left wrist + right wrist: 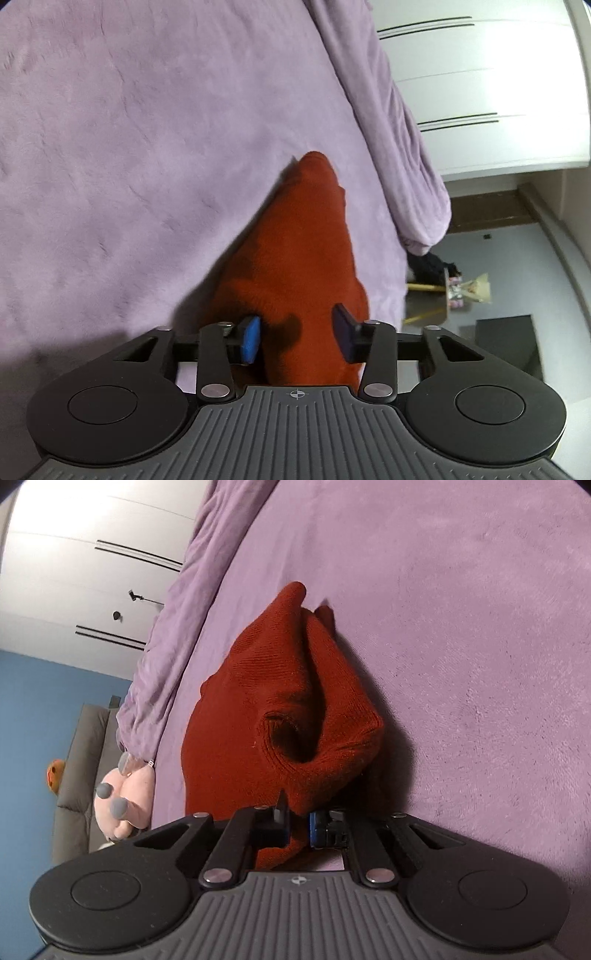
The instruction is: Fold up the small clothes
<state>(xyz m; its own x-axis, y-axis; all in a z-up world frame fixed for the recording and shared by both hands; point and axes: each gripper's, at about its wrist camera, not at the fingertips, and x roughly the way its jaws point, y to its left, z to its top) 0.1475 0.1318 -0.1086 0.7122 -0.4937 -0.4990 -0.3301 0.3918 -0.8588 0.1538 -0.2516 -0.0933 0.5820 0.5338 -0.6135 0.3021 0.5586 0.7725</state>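
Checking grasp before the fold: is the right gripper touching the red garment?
Touching. The right wrist view shows the right gripper nearly shut, with a bunched edge of the red garment pinched between its pads, no gap visible.

A bed covered in a soft lilac blanket [147, 147] fills most of both views, its edge draping down in folds. Beyond it stands a white wardrobe [480, 92] with thin dark line handles. A blue wall [33, 709] meets a grey sofa [77, 775], with a pink plush toy [123, 805] beside the bed. Grey floor [517, 266] and a dark wooden skirting board [491, 210] show in the left wrist view.
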